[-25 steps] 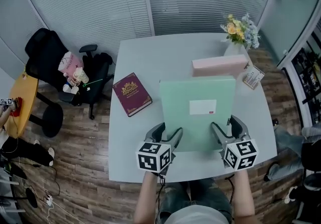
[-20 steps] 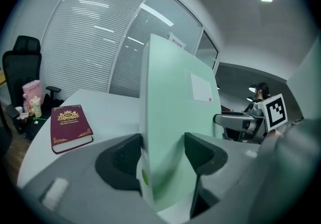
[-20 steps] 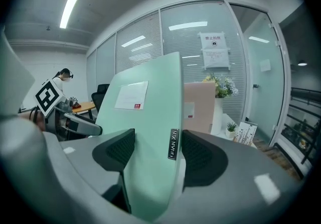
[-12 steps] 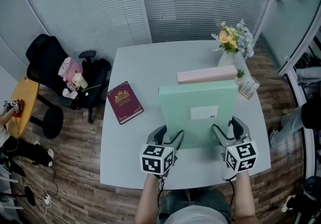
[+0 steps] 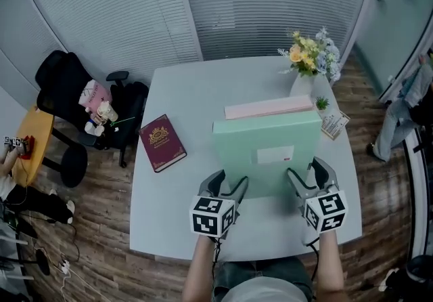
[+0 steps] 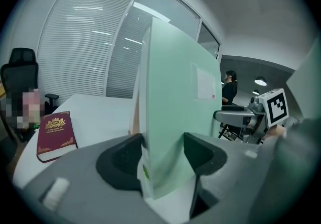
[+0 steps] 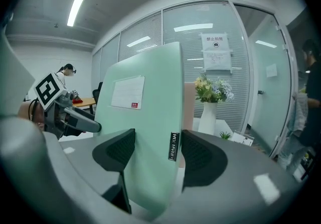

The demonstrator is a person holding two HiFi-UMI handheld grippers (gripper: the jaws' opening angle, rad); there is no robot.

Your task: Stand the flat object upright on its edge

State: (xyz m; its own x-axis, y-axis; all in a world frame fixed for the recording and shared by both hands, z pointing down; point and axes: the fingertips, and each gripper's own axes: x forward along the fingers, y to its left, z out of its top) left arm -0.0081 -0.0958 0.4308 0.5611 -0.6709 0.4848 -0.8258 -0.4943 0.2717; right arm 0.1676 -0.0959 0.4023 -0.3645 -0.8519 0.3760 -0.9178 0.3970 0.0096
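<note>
Mint-green flat box (image 5: 267, 138) stands on its lower edge on the bench (image 5: 183, 91), about upright, broad face toward me. Plain matte face, with a white label (image 5: 275, 154) that has a small red mark at its corner. Small black tag (image 7: 173, 153) with white print on the right side edge. My left fingers (image 6: 123, 160) are clamped on its left edge, low down. My right fingers (image 7: 203, 160) are clamped on the right edge, same height. Pink flat box (image 5: 268, 107) just behind it; touching or not, can't tell. Maroon book (image 5: 161, 143) lies flat off to the left, apart.
</note>
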